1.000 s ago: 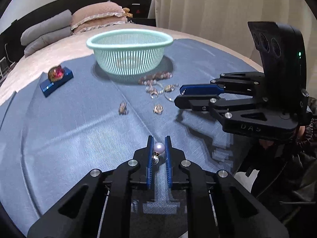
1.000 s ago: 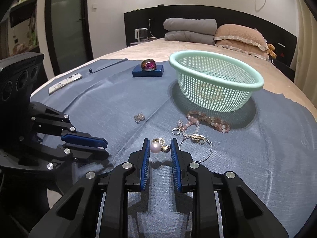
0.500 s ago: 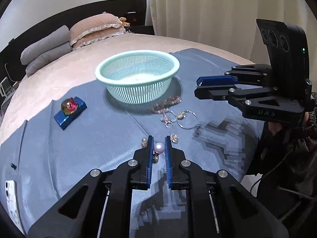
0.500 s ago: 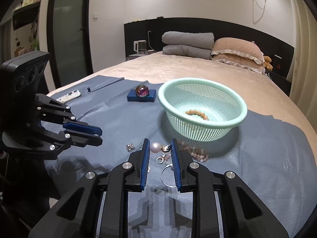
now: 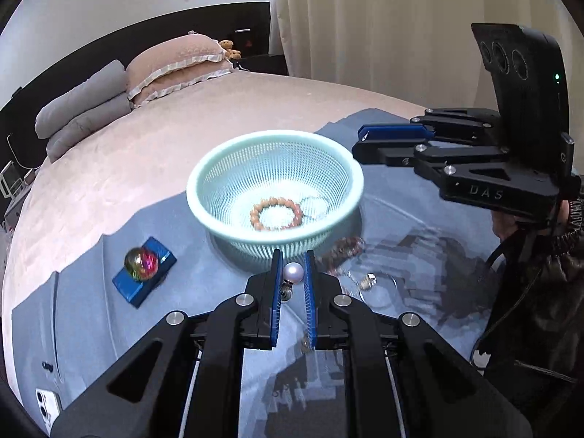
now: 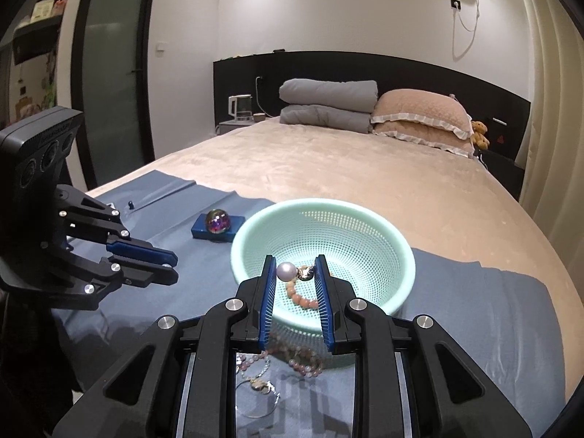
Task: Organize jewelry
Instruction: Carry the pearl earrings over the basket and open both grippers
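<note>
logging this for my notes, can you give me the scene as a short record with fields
surface: blue cloth spread on a bed
left hand-held gripper: shut on a pearl earring
right hand-held gripper: shut on a second pearl earring
basket: mint green, mesh, upright on the cloth
in basket: orange bead bracelet
loose on cloth: pink bead bracelet and thin ring bangle in front of the basket
other: glass ball on a blue box, left of the basket
</note>
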